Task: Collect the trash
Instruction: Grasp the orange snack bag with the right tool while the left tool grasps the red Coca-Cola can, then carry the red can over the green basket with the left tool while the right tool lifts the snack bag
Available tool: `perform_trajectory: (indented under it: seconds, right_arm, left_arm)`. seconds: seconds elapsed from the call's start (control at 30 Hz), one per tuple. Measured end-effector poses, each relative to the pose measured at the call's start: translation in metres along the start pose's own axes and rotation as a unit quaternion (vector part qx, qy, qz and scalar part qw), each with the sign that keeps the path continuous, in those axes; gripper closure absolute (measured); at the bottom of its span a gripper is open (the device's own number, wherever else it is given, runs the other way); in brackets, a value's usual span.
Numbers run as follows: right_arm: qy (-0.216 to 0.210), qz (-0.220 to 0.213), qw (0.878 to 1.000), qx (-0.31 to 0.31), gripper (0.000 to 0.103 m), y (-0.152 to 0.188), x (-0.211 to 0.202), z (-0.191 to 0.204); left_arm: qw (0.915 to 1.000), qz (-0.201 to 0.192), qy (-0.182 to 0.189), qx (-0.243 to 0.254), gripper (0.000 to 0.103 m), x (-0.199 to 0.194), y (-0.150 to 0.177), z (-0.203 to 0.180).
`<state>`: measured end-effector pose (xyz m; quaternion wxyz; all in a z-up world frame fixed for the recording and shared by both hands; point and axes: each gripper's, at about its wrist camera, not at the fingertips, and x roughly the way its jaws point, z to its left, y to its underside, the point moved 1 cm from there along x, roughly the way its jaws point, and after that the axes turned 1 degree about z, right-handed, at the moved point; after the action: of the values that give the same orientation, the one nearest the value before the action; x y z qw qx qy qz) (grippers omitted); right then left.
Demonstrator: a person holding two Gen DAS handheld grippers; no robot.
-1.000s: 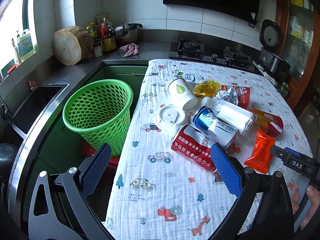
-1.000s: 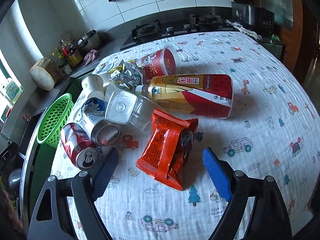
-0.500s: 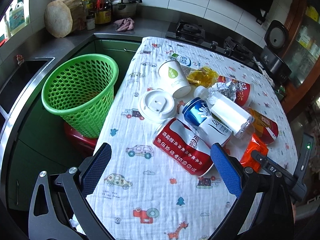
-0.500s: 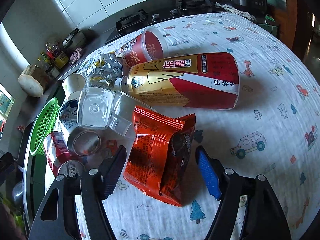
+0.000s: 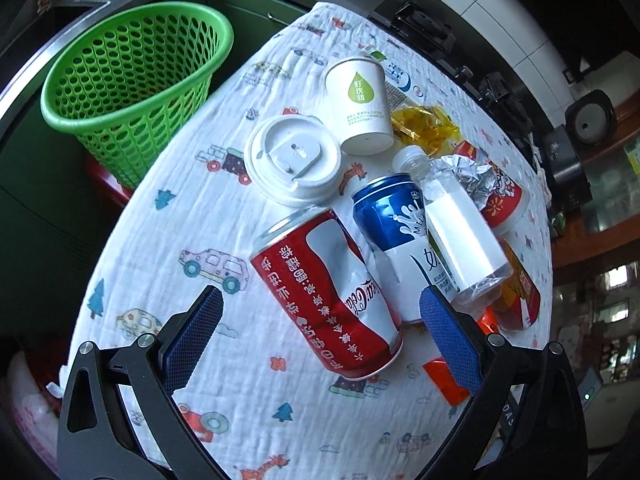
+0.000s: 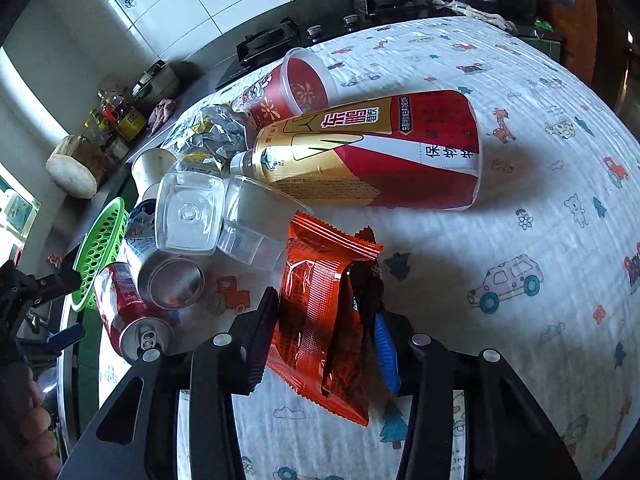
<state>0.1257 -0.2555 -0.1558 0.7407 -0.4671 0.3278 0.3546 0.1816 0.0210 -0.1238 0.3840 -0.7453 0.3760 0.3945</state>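
Observation:
Trash lies on a table under a white cartoon-print cloth (image 5: 192,216). My right gripper (image 6: 325,306) is closing its jaws on an orange snack wrapper (image 6: 316,264), and the wrapper buckles between the pads. My left gripper (image 5: 320,296) is open just above a dented red cola can (image 5: 328,292), which lies on its side between the fingers without touching them. A blue-and-white milk can (image 5: 396,232) and a clear plastic bottle (image 5: 460,232) lie against the cola can. A green mesh basket (image 5: 132,68) stands beyond the table's left edge.
A white cup lid (image 5: 292,160), a paper cup (image 5: 360,104), yellow wrapping (image 5: 424,128) and crumpled foil (image 6: 220,132) lie further back. A red-and-gold bottle (image 6: 380,148) and a red plastic cup (image 6: 296,88) rest behind the wrapper. A stove and counter run behind the table.
The left gripper sank and rolled, coming in close over the red cola can. The right gripper's jaws came together from wide apart onto the orange wrapper, crumpling it.

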Motion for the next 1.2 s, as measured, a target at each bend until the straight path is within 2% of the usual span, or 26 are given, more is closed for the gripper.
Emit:
perform_trajectory:
  seconds: [0.2, 0.3, 0.37, 0.47, 0.57, 0.83, 1.2]
  right_arm:
    - [-0.001, -0.001, 1.0, -0.006, 0.065, 0.003, -0.005, 0.0]
    - [-0.001, -0.001, 1.0, -0.009, 0.068, 0.004, -0.008, 0.0]
    - [-0.002, -0.002, 1.0, -0.011, 0.068, 0.005, -0.012, 0.001]
    - [0.003, -0.007, 1.0, -0.02, 0.069, 0.007, -0.017, 0.002]
    - [0.001, -0.01, 1.0, -0.024, 0.07, 0.009, -0.024, 0.003]
    - [-0.007, -0.019, 0.998, -0.058, 0.07, 0.013, -0.04, 0.016]
    - [-0.054, -0.04, 0.991, -0.113, 0.07, 0.001, -0.065, 0.067]
  left_arm:
    - [0.9978, 0.031, 0.028, -0.051, 0.007, 0.021, 0.002, 0.008]
    - [0.9957, 0.043, 0.041, -0.071, 0.013, 0.031, 0.002, 0.01]
    - [0.994, 0.05, 0.053, -0.082, 0.024, 0.036, 0.002, 0.01]
    - [0.9932, 0.052, 0.057, -0.087, 0.033, 0.04, 0.003, 0.01]
    - [0.9923, 0.051, 0.065, -0.093, 0.036, 0.04, 0.004, 0.011]
    - [0.9935, 0.044, 0.074, -0.074, 0.037, 0.029, 0.004, 0.021]
    - [0.995, 0.004, 0.097, -0.023, 0.039, -0.025, -0.007, 0.035]
